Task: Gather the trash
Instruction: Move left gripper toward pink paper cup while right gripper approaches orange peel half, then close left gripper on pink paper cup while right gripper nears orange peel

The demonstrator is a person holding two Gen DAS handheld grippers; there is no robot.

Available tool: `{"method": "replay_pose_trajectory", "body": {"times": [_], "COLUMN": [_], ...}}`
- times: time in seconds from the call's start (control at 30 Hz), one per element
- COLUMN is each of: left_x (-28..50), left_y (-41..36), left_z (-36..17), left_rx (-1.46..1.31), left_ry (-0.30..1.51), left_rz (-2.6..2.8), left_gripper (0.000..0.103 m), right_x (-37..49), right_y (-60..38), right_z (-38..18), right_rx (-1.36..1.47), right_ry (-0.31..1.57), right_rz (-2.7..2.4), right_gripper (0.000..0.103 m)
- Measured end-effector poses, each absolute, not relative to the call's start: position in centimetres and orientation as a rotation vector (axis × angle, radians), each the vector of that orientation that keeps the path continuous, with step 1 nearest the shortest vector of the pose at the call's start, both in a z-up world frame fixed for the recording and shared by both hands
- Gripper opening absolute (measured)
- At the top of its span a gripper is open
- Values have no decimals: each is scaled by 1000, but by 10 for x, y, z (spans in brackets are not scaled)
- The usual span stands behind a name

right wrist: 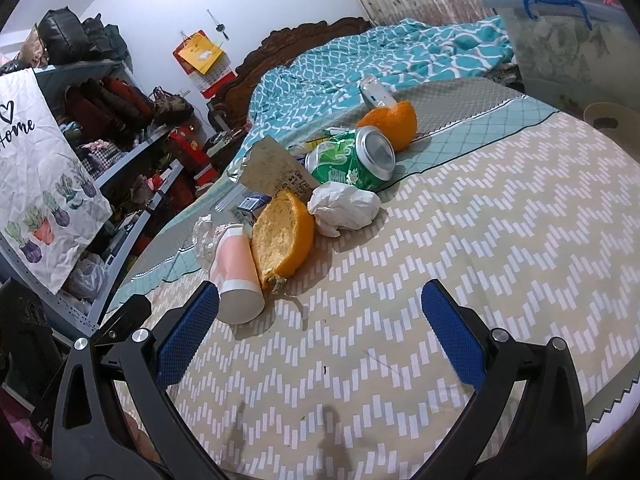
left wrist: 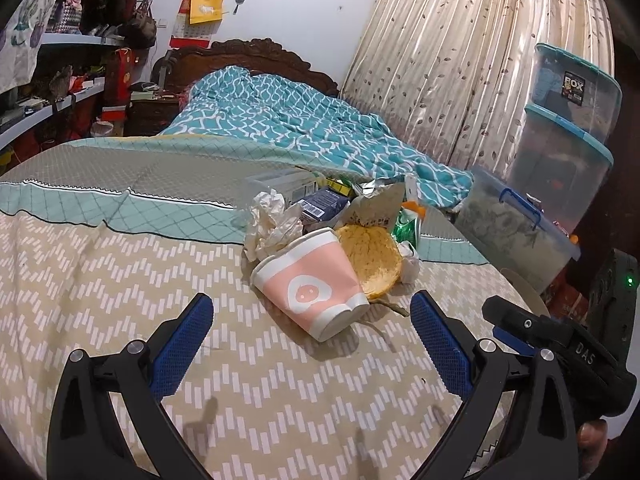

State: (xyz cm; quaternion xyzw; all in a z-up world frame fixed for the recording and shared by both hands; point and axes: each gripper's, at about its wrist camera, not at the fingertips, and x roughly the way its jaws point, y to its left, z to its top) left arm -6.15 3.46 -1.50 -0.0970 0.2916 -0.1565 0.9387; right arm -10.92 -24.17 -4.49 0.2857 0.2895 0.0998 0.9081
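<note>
A pile of trash lies on the round table's chevron cloth point(left wrist: 120, 280). A pink and white paper cup point(left wrist: 312, 292) lies on its side at the front of the pile; it also shows in the right wrist view point(right wrist: 236, 272). An orange peel half point(left wrist: 370, 258) point(right wrist: 282, 236) leans against it. Behind are crumpled tissue point(left wrist: 272, 220) point(right wrist: 344, 208), a crushed green can point(right wrist: 352, 160), a second orange peel point(right wrist: 390, 124), a torn foil packet point(right wrist: 272, 168) and a dark blue carton point(left wrist: 324, 202). My left gripper point(left wrist: 312, 332) is open, just in front of the cup. My right gripper point(right wrist: 320, 328) is open, right of the cup's base.
A bed with a teal quilt point(left wrist: 304, 124) lies behind the table. Stacked clear storage boxes point(left wrist: 560, 140) stand at the right, one point(right wrist: 572, 40) close to the table's edge. Cluttered shelves point(right wrist: 120, 152) stand at the left. The right gripper's body point(left wrist: 560, 344) shows in the left wrist view.
</note>
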Motion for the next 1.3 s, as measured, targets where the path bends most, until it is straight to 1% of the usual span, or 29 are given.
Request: {"method": "replay_pose_trajectory", "body": {"times": [0.6, 0.73, 0.8, 0.83, 0.87, 0.9, 0.93, 0.97, 1.07, 1.17, 1.23, 1.3], "left_x": [-43, -31, -25, -21, -18, -16, -14, -12, -3, 6, 13, 19], "left_y": [55, 63, 67, 68, 68, 66, 63, 59, 46, 29, 14, 2], "left_z": [-12, -11, -12, -13, -15, -16, -17, -18, -21, -24, -27, -32], "left_rx": [-217, -202, -222, -236, -242, -243, -243, -242, -242, -235, -202, -171], "left_ry": [597, 634, 664, 686, 704, 719, 734, 742, 777, 808, 816, 825], "left_rz": [-193, -173, -182, -196, -209, -222, -237, -250, -319, -370, -390, -392], "left_gripper": [94, 94, 91, 89, 85, 84, 83, 82, 82, 82, 82, 79], "right_x": [-104, -102, -101, -101, -101, -100, -98, -97, -90, -77, -67, -56], "right_y": [-242, -240, -239, -239, -239, -238, -239, -238, -238, -238, -240, -242], "right_z": [-49, -49, -49, -49, -49, -50, -51, -52, -54, -54, -56, -58], "right_rx": [586, 575, 566, 562, 561, 559, 559, 559, 545, 527, 548, 578], "right_ry": [621, 628, 629, 628, 628, 630, 636, 640, 659, 667, 684, 699], "right_rz": [205, 204, 197, 194, 194, 196, 199, 203, 223, 261, 283, 309], "right_gripper": [100, 100, 100, 99, 92, 88, 81, 74, 59, 50, 47, 46]}}
